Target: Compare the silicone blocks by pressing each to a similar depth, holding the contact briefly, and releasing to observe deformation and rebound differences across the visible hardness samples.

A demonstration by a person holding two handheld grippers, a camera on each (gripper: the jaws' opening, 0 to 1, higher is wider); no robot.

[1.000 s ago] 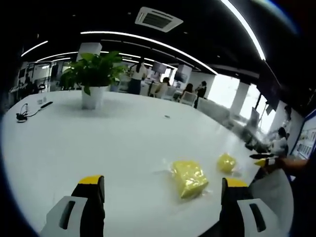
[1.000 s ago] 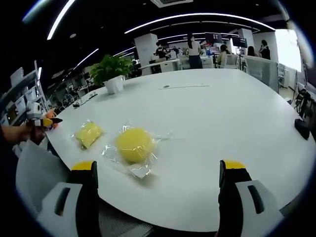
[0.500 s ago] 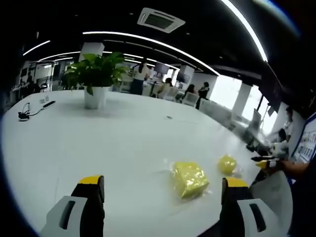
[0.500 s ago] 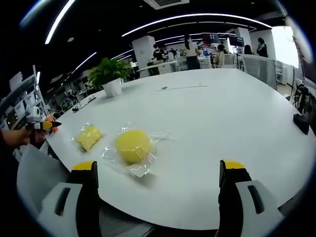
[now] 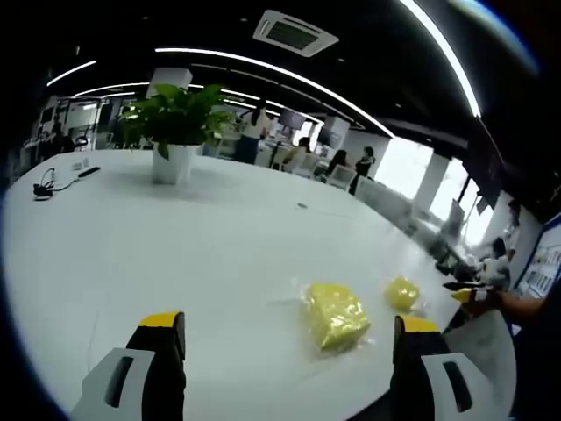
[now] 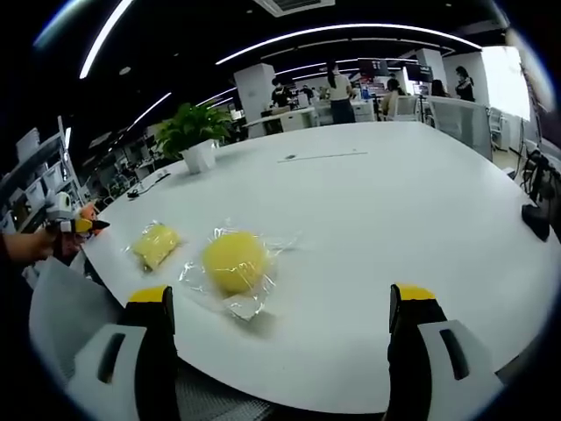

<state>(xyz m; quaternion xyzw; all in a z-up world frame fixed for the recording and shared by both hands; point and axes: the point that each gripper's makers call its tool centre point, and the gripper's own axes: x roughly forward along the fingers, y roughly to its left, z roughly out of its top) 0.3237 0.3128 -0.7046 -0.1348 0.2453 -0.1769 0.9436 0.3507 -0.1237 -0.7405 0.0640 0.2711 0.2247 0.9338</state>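
Left gripper view: left gripper (image 5: 285, 338) is hovering w/ jaws wide, gripping nothing, not yet touching a sample. The squarish block (image 5: 334, 316) is lying bagged on the counter (image 5: 175, 237) just ahead, btwn the jaws & nearer the right one; the round block (image 5: 402, 292) is lying further ahead-right. Plant (image 5: 173, 132) is standing well beyond.

Right gripper view: right gripper (image 6: 280, 338) is also hanging wide & empty. Round block (image 6: 234, 260) is sitting just ahead, left of centre, prob. lined up for first press; squarish one (image 6: 155, 240) is lying further left.
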